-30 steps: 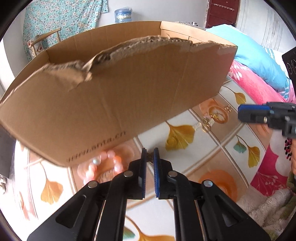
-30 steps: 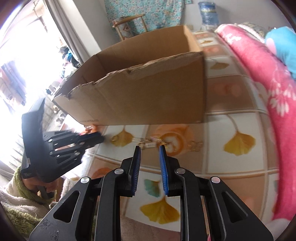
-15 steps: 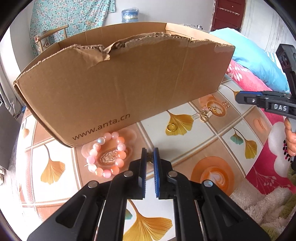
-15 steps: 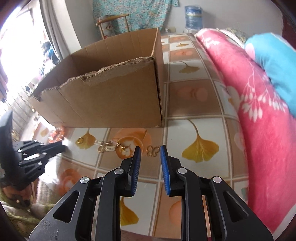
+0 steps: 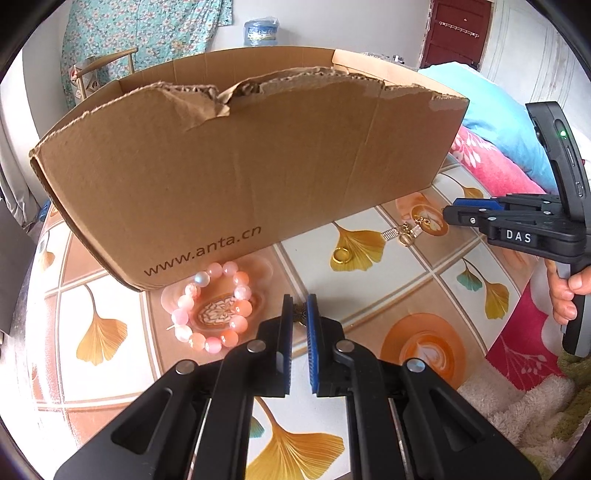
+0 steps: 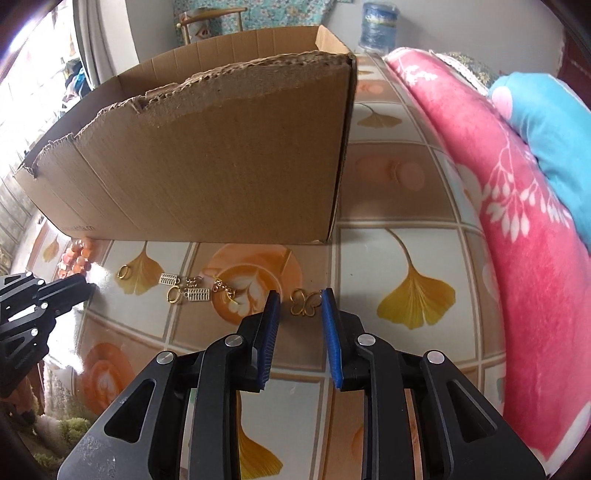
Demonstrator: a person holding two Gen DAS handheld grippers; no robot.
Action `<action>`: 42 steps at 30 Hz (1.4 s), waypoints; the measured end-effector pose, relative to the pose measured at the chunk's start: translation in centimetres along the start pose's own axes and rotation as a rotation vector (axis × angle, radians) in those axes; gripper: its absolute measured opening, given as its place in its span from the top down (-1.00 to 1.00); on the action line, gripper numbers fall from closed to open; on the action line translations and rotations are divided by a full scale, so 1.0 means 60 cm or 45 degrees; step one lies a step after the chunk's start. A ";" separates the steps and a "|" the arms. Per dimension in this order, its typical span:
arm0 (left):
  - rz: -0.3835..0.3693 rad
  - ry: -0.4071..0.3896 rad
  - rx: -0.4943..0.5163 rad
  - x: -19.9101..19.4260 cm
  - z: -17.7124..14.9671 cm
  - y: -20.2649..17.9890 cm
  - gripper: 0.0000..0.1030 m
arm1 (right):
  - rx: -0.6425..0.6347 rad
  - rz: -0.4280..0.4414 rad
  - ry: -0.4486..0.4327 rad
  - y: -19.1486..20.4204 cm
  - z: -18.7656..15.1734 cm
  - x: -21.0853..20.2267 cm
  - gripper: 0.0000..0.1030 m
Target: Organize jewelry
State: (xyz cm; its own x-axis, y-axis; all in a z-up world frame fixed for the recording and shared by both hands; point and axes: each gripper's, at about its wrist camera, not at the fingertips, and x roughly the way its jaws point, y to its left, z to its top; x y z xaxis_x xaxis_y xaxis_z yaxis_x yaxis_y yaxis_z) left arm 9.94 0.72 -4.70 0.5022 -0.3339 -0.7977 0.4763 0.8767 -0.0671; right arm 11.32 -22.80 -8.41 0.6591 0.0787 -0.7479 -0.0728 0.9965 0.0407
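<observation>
My left gripper [image 5: 298,304] is shut on a small dark gold trinket [image 5: 299,313], just right of a pink bead bracelet [image 5: 210,306] on the patterned floor. Behind the bracelet stands an open cardboard box [image 5: 240,177] with a torn rim. A gold ring [image 5: 341,255] and gold abacus charms [image 5: 404,234] lie further right. My right gripper [image 6: 300,297] is open, low over the floor, with a gold butterfly charm [image 6: 306,302] lying between its tips and untouched by the pads. Left of it lie the abacus charms [image 6: 184,291] and the ring [image 6: 125,272].
A pink floral blanket [image 6: 517,258] and a blue pillow [image 6: 546,122] border the floor on the right. A fluffy rug [image 5: 517,413] lies at the near edge. A hand [image 5: 565,295] holds the right gripper's handle. A water bottle [image 5: 260,33] and a chair stand behind the box.
The right gripper swung right and lower, from over the abacus charms to the butterfly charm. In the left view the box front stands further off and the whole bracelet shows.
</observation>
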 end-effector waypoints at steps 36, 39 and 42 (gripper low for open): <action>-0.024 -0.009 -0.024 -0.017 -0.007 0.006 0.94 | -0.001 0.053 -0.054 -0.026 0.006 -0.036 0.84; -0.033 -0.013 -0.029 -0.025 -0.008 0.006 0.94 | 0.001 0.054 -0.064 -0.017 0.002 -0.049 0.84; -0.044 -0.019 -0.025 -0.032 -0.008 0.003 0.94 | 0.000 0.058 -0.071 -0.017 -0.001 -0.053 0.84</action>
State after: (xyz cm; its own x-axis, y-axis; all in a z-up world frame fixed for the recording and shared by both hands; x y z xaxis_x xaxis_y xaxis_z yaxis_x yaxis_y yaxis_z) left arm 8.71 1.67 -3.44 0.4963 -0.3692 -0.7857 0.4793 0.8712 -0.1066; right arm 9.23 -24.08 -6.09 0.6959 0.1254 -0.7071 -0.1038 0.9919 0.0737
